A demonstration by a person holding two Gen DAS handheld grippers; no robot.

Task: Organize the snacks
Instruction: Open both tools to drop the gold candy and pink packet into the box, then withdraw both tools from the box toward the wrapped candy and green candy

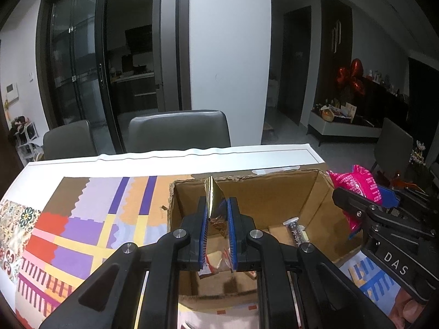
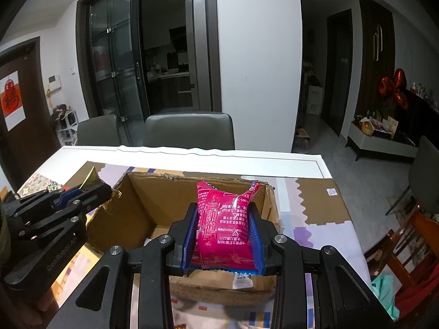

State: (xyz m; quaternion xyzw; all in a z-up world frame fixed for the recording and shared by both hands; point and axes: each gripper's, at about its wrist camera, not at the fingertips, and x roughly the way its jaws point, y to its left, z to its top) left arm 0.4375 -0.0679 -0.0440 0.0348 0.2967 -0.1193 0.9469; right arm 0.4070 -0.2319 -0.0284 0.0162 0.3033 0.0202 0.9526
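Pink bag (image 2: pixel 223 224) clamped between the right gripper (image 2: pixel 224 235) pads, jaws part-way apart and pressing both sides of the bag, white print on it upside down, top corners flaring up. It hangs over the open box (image 2: pixel 131 219), above the near wall. From the left wrist view the same pink bag (image 1: pixel 356 189) shows at 3 o'clock, past the right wall of the box (image 1: pixel 315 200), with the right gripper (image 1: pixel 376 208) holding it.

Gold packet (image 1: pixel 212 200) pinched in the left gripper (image 1: pixel 216 219), jaws nearly closed on it (thin foil, one edge sticking up above the fingertips). It sits over the box interior, toward the left wall. In the right wrist view the left gripper (image 2: pixel 82 189) is at 9 o'clock by the box's left rim, gold packet (image 2: pixel 92 176) poking out of its tip.

Inside the box: a clear tube (image 1: pixel 296 231) on the floor at the right, and some small wrapped snacks (image 1: pixel 216 264) under the left gripper, hard to read.

Box stands on a patterned cloth (image 1: pixel 82 227) over a white table (image 1: pixel 219 155). Grey chairs (image 1: pixel 178 131) at 12 o'clock behind the table. Red balloons (image 1: pixel 352 76) at 2 o'clock in the room.
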